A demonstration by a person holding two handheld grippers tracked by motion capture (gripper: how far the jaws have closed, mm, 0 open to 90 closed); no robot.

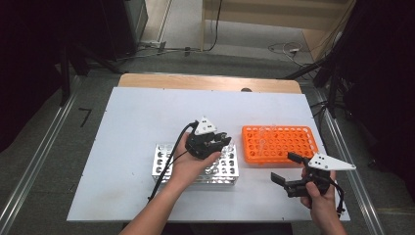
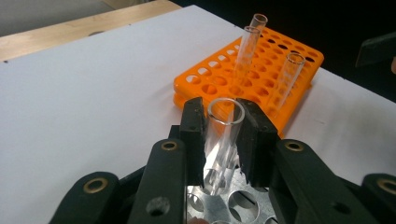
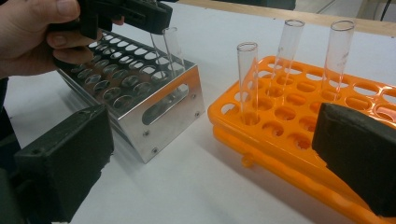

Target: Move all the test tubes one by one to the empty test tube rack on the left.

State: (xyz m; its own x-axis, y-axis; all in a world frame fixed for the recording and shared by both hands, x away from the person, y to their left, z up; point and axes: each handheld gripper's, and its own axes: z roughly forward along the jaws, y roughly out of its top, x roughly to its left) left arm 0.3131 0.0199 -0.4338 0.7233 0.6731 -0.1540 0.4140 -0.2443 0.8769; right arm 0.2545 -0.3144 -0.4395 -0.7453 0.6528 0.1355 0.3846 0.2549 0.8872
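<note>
Left claw (image 2: pixel 223 135): closed on a clear glass tube (image 2: pixel 222 140), gripped just under its rim; tube roughly upright, its lower end in or just over a hole of the metal rack (image 3: pixel 140 88). Whether it is seated I cannot tell.
Right claw (image 1: pixel 289 172): jaws wide apart, holding nothing, near the bench's front right corner, facing the orange rack (image 1: pixel 279 143).
Metal rack: mid bench toward the front edge, just beside the orange rack, a small gap between them.
Orange rack: three tubes standing upright at its end nearest the metal rack.
Bench (image 1: pixel 147 112): white top, otherwise bare.
Risk, grip: glass is smooth and the hold is high; a tilt of the hand could let the tube pivot or slip between the jaws.
Risk, hole: if the tube meets the hole edge off-centre, pushing down could jam or chip it.
Risk, rack: metal rack is unsecured; a sideways tug on the tube could drag or tip it.
Risk, right side: the open claw sits near the standing tubes; a careless sweep would knock them.
</note>
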